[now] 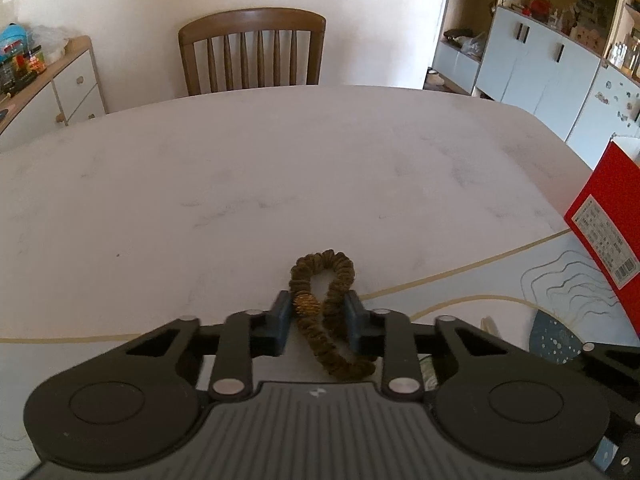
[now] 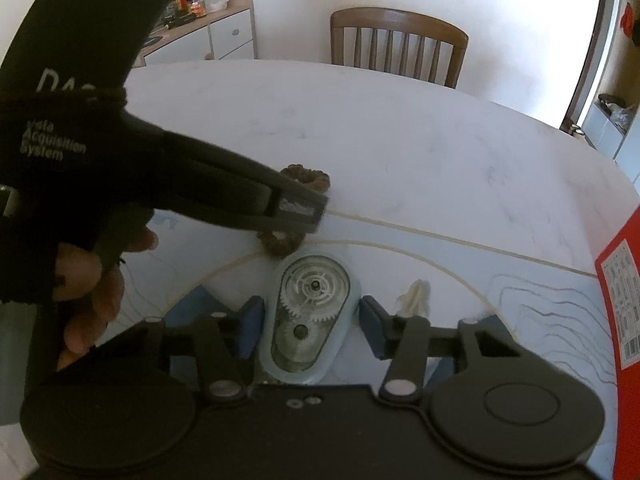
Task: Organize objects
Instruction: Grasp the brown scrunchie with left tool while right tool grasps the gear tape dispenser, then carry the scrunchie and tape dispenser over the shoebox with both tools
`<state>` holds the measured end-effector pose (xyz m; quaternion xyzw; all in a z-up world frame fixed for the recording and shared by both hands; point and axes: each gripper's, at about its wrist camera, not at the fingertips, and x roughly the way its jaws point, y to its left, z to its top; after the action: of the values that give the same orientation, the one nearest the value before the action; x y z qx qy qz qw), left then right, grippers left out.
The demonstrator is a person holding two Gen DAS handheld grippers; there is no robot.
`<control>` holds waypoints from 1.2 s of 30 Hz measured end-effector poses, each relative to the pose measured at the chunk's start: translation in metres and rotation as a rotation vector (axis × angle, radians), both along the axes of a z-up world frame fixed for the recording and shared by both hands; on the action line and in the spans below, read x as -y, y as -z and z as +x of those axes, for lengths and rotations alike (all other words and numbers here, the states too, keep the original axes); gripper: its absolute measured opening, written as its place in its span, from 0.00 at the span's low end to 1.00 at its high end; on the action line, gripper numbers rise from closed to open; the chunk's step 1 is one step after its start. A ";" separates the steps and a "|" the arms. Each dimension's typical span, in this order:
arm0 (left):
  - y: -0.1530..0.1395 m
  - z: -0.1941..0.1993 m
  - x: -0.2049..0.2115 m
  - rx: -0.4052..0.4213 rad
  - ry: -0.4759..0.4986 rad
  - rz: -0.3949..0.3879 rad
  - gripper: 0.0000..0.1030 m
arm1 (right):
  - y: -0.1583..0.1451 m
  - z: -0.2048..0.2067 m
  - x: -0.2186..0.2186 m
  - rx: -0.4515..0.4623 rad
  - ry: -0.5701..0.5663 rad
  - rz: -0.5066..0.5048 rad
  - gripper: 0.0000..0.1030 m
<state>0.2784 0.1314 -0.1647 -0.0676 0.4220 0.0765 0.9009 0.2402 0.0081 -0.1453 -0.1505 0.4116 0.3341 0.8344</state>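
A brown fabric hair tie (image 1: 326, 312) lies between the fingers of my left gripper (image 1: 316, 312), which close on it at table level. In the right wrist view the same hair tie (image 2: 306, 176) shows partly behind the left gripper (image 2: 298, 210). A pale blue correction tape dispenser (image 2: 310, 312) with clear gears lies between the open fingers of my right gripper (image 2: 312, 318); the pads stand a little apart from its sides. A small cream-coloured object (image 2: 414, 298) lies just right of the right finger.
A red box (image 1: 604, 220) stands at the right table edge, also in the right wrist view (image 2: 624, 304). A wooden chair (image 1: 252, 50) stands at the far side of the white table (image 1: 240, 180). Cabinets line both walls.
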 end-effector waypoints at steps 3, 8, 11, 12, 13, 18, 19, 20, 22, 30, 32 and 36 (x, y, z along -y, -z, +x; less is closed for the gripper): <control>-0.003 0.000 -0.002 -0.007 -0.002 -0.007 0.22 | -0.001 -0.003 0.006 -0.008 0.014 0.000 0.46; -0.006 -0.005 -0.001 -0.017 -0.003 -0.002 0.22 | -0.007 -0.013 0.026 -0.004 0.044 0.005 0.46; -0.010 -0.011 0.000 -0.020 -0.006 -0.013 0.22 | -0.012 -0.014 0.040 -0.007 0.068 0.013 0.46; -0.012 -0.014 0.000 -0.022 -0.007 -0.016 0.22 | -0.015 -0.017 0.045 -0.006 0.077 0.020 0.46; -0.013 -0.017 0.001 -0.024 -0.009 -0.021 0.22 | -0.019 -0.016 0.051 -0.006 0.085 0.025 0.46; -0.022 -0.035 0.008 -0.018 -0.009 -0.050 0.22 | -0.041 -0.025 0.072 0.001 0.120 0.061 0.46; -0.025 -0.038 0.011 -0.018 -0.007 -0.051 0.22 | -0.046 -0.024 0.076 0.002 0.126 0.067 0.46; -0.027 -0.042 0.014 -0.015 -0.004 -0.053 0.22 | -0.049 -0.025 0.079 0.002 0.131 0.074 0.46; -0.034 -0.049 0.019 -0.007 0.000 -0.065 0.22 | -0.054 -0.020 0.086 0.001 0.141 0.086 0.46; -0.069 -0.073 0.046 0.037 0.040 -0.082 0.22 | -0.079 -0.021 0.121 0.024 0.165 0.125 0.46; -0.078 -0.076 0.055 0.043 0.049 -0.076 0.22 | -0.085 -0.020 0.131 0.029 0.171 0.136 0.46; -0.096 -0.085 0.079 0.057 0.070 -0.074 0.22 | -0.101 -0.021 0.153 0.047 0.185 0.150 0.46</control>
<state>0.1937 0.0529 -0.0683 -0.0879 0.4008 0.0272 0.9115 0.2188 -0.1451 -0.0439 -0.0568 0.3781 0.2818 0.8800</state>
